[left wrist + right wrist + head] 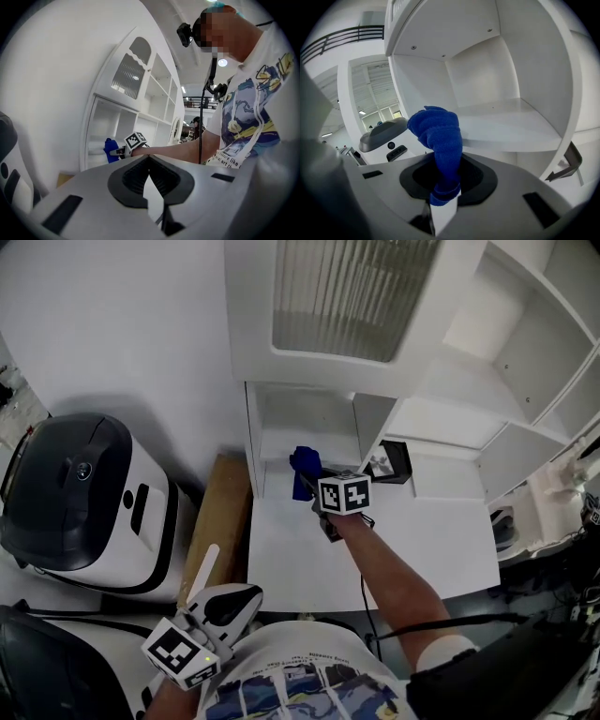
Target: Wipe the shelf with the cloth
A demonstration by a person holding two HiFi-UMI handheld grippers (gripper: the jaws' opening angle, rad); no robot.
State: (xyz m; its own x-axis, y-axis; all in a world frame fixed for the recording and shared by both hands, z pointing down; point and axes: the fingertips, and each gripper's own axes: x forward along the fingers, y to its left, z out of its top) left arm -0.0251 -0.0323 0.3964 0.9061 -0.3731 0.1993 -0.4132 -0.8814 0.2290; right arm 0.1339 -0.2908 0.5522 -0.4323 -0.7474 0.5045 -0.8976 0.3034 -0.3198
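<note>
R hand-held gripper [445,197] clamped on blue cloth [438,133], poised at shelf [511,124] front. L hand-held gripper [149,161] closed, empty. Wipe prob. not begun; next: press cloth down, sweep.

Cloth [438,140]: blue terry, bunched into a thick twisted roll. Its lower end is pinched between the jaws of the right claw [443,199]; the free end stands up and curls over at the top. It hangs at the front of the lowest left compartment. Contact with the board cannot be determined.

Shelf [506,125]: white, with open compartments and a flat, level board.
</note>
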